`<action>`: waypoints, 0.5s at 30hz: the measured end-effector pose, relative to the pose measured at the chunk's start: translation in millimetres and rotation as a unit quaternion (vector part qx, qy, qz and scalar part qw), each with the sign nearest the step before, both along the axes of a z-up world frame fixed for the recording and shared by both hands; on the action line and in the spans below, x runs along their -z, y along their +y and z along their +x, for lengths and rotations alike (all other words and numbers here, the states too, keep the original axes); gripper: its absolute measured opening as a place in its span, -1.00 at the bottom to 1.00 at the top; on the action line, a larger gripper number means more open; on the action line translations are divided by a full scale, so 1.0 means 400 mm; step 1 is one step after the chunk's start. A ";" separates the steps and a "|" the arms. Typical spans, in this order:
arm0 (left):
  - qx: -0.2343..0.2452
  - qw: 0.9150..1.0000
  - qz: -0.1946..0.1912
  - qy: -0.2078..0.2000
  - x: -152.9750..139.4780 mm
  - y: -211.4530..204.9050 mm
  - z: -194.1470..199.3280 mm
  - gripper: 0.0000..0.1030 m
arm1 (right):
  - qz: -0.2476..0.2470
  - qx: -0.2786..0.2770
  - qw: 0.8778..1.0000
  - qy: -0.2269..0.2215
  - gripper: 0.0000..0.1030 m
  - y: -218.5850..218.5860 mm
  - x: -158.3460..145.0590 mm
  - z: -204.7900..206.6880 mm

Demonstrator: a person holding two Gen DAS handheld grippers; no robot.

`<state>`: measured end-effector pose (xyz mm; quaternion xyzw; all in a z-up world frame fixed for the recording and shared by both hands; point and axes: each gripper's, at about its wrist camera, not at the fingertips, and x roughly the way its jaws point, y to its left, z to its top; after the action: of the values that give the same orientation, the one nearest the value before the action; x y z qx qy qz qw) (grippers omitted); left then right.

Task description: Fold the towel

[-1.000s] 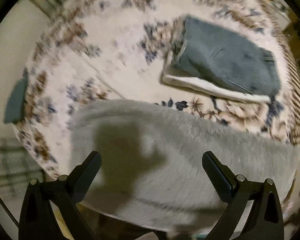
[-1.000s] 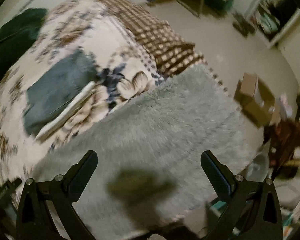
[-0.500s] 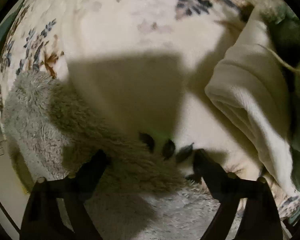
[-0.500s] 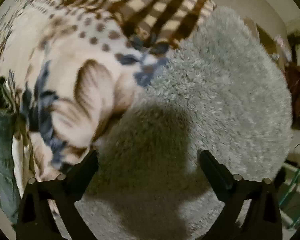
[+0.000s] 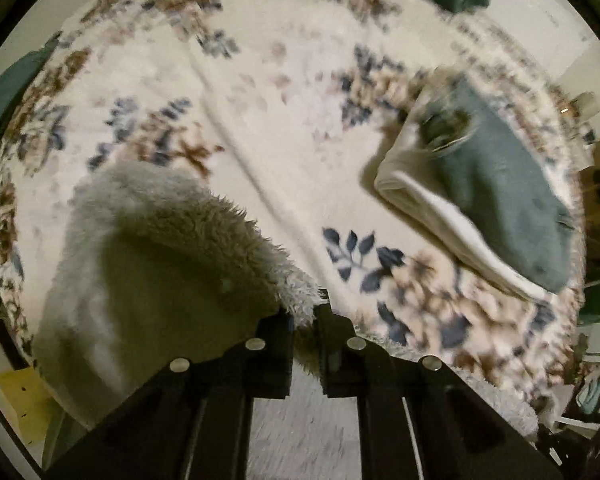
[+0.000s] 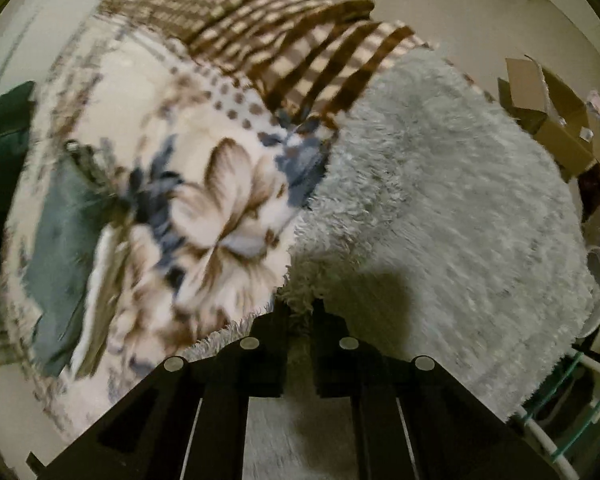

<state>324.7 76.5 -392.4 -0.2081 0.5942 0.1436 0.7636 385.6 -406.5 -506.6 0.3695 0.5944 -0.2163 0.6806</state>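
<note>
A shaggy pale grey towel (image 5: 148,264) lies on a floral bedspread (image 5: 260,120). In the left wrist view my left gripper (image 5: 304,320) is shut on the towel's far edge, which bunches up between the black fingers and lifts into a hump at the left. In the right wrist view the same grey towel (image 6: 440,208) spreads wide to the right, and my right gripper (image 6: 300,316) is shut on its edge near the floral bedspread (image 6: 220,208). Both pinched spots are partly hidden by the fingers.
A folded teal towel on a white one (image 5: 496,184) lies at the right of the bed, seen blurred as a teal stack (image 6: 64,248) in the right wrist view. A brown checked blanket (image 6: 284,48) lies beyond. Cardboard boxes (image 6: 548,120) stand on the floor.
Both grippers were open above the towel a second ago, dropped onto its far edge, and have now shut on it. The left one has raised its pinched edge.
</note>
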 end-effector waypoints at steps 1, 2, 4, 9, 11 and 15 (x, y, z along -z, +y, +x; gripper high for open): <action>0.000 1.000 -0.004 -0.010 -0.014 0.007 -0.017 -0.86 | 0.003 -0.003 1.000 -0.005 -0.83 0.006 -0.028 -0.027; 0.000 1.000 -0.010 -0.016 -0.034 0.006 -0.030 -0.86 | 0.007 -0.007 1.000 -0.013 -0.83 0.001 -0.053 -0.060; -0.002 1.000 -0.019 -0.022 -0.051 0.000 -0.075 -0.86 | 0.013 -0.015 1.000 -0.022 -0.83 -0.015 -0.101 -0.135; -0.012 1.000 -0.027 0.007 -0.015 0.000 -0.258 -0.86 | 0.022 -0.033 0.999 -0.005 -0.83 -0.064 -0.153 -0.355; -0.014 0.999 -0.020 0.034 0.045 -0.002 -0.321 -0.86 | 0.019 -0.046 0.999 0.015 -0.83 -0.062 -0.145 -0.462; -0.026 0.996 -0.014 0.086 0.184 -0.006 -0.441 -0.86 | 0.013 -0.058 0.996 0.061 -0.85 -0.069 -0.052 -0.587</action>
<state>148.2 74.0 -465.8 -0.2215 0.6537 0.1723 0.7028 150.8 -434.1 -485.8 0.3293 0.6580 -0.1904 0.6499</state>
